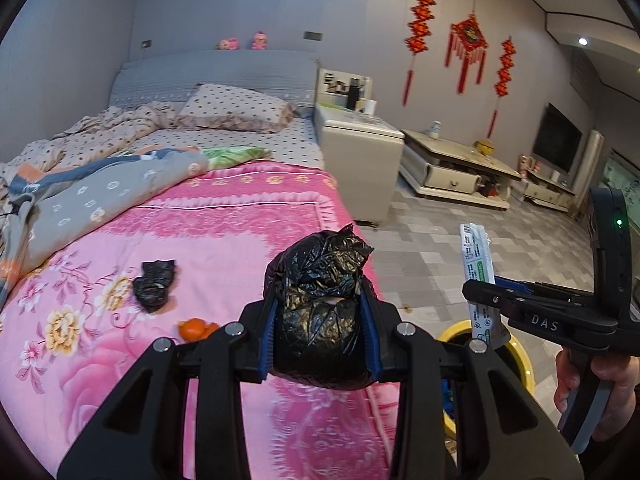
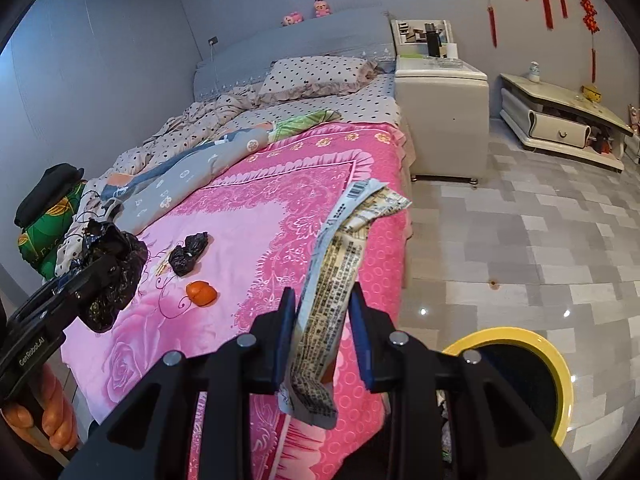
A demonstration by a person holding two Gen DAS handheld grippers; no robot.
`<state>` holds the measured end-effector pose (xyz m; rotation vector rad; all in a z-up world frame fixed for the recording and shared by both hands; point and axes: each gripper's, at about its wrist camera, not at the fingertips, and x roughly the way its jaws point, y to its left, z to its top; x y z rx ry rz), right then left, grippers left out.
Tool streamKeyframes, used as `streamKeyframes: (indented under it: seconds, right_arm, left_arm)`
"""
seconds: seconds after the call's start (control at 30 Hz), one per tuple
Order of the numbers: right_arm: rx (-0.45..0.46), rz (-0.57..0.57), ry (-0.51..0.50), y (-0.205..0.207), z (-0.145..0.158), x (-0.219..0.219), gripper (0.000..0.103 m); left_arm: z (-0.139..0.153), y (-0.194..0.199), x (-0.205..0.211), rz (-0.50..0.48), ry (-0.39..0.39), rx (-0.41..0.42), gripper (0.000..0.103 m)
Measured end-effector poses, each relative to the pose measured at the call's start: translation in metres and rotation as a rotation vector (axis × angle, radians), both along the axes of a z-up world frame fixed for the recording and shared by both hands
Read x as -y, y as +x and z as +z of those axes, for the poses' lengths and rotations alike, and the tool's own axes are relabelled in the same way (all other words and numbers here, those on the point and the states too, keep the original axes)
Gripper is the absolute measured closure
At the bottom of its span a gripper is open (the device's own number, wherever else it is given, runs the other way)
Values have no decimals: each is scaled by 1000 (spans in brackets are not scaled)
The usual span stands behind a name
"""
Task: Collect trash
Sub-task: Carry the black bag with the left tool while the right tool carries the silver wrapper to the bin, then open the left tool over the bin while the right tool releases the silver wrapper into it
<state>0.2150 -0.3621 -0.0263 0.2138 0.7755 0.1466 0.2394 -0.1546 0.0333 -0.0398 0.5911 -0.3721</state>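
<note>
Bedroom with grey walls and a tiled floor: a bed covered by a pink floral blanket point(image 1: 224, 232) is seen ahead of both tongs.

A crumpled black plastic bag point(image 1: 320, 320) is clamped between the blue pads of the left gripper point(image 1: 320, 340), bulging out above and below the jaws, held over the near edge of the blanket. From the right wrist view the same bag point(image 2: 114, 276) is seen at far left, and the words "GenRobot.AI" can be read on the side of that tool.

A long printed wrapper point(image 2: 332, 300) is pinched by the right gripper point(image 2: 324, 344), its upper end with a barcode sticking out beyond the fingertips, its lower end crumpled below them. Dense small print covers it but cannot be read. In the left wrist view this wrapper point(image 1: 478, 280) stands upright in the right gripper point(image 1: 486, 300), to the right of the left tongs, and "DAS" is lettered on the tool's side.

A yellow-rimmed bin point(image 2: 556, 364) is seen on the floor below and right of the right tongs, beside the bed.

Beyond the left tongs, on the blanket, a smaller black bag scrap point(image 1: 154, 286) and an orange peel or fruit point(image 1: 196, 329) are lying.

A cream bedside cabinet point(image 1: 360, 160) and red hanging knots point(image 1: 468, 46) on the wall are seen farther off.
</note>
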Motion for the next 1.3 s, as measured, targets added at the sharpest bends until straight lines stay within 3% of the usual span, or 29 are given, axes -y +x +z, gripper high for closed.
streamKeyframes:
  seconds: [0.63,1.3]
  right_arm:
    - [-14,-195,-13,-62,-28,116,77]
    - [-143,-288,-15,-84,-77,159,77]
  left_arm:
    - [-22,-23,143,-219,39,-12,70]
    - [-71,-23,213,-325,59,-73,68]
